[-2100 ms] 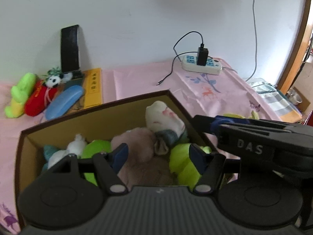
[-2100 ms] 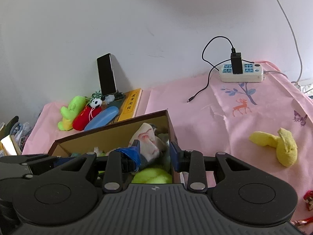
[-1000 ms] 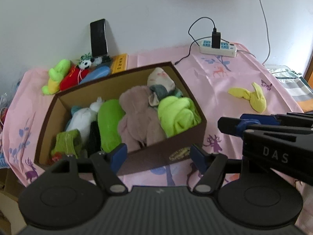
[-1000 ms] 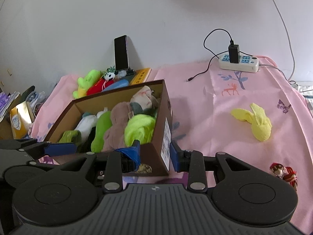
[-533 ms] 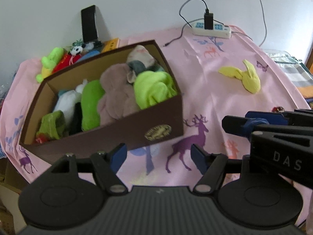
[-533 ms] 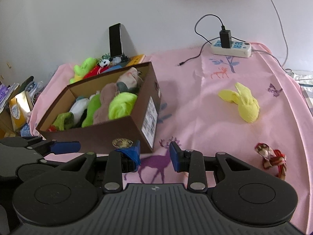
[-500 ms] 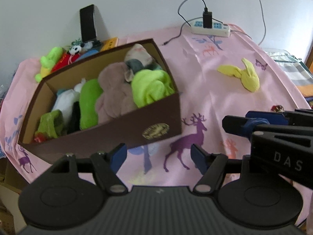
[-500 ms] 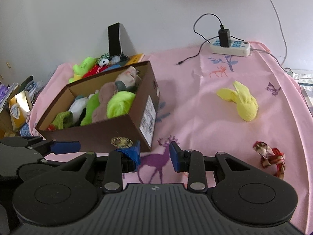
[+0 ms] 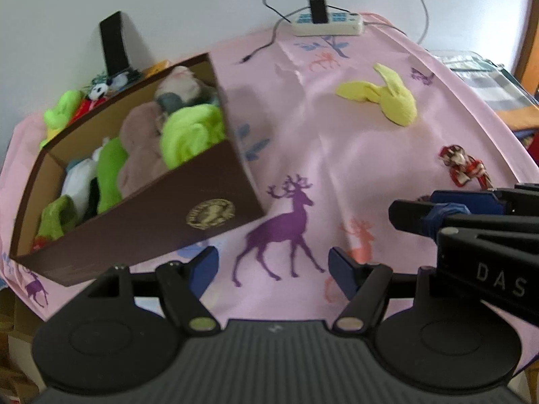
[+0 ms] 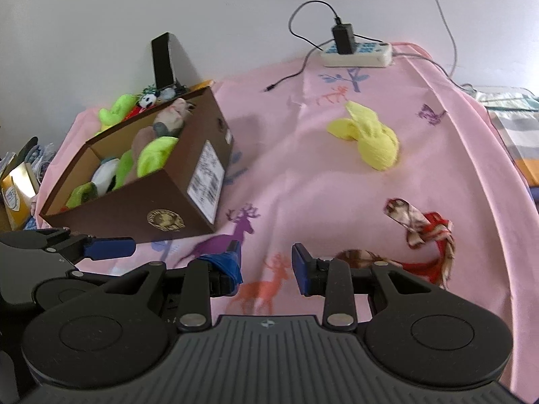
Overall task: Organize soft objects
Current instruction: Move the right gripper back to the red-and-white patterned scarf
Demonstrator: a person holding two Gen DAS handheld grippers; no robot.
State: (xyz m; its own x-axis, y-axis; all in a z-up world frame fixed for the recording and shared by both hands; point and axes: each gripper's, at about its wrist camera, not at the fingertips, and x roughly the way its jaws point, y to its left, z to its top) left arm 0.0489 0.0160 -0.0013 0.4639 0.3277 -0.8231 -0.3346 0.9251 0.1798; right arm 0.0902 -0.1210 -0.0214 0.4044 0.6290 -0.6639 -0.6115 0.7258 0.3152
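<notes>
Pink deer-print cloth (image 9: 337, 155) covers the table. Both tongs hang over it released, nothing between the jaws: left gripper (image 9: 273, 267), right gripper (image 10: 266, 266). At ten o'clock sits the brown box (image 10: 141, 202) packed with soft toys. A yellow sock (image 10: 370, 141) lies at one o'clock; a red patterned cloth (image 10: 424, 232), perhaps a scarf, at three.

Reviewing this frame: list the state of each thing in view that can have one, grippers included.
Left gripper: open, nothing between the fingers.
Right gripper: open, empty.
Brown box: lidless, packed with soft items.
Yellow sock: loose on the pink cloth, outside the box.
Red patterned cloth piece: knotted, loose on the cloth.
Power strip: charger plugged in, cable end lying free.
Phone: leaning upright against the wall, screen dark.
</notes>
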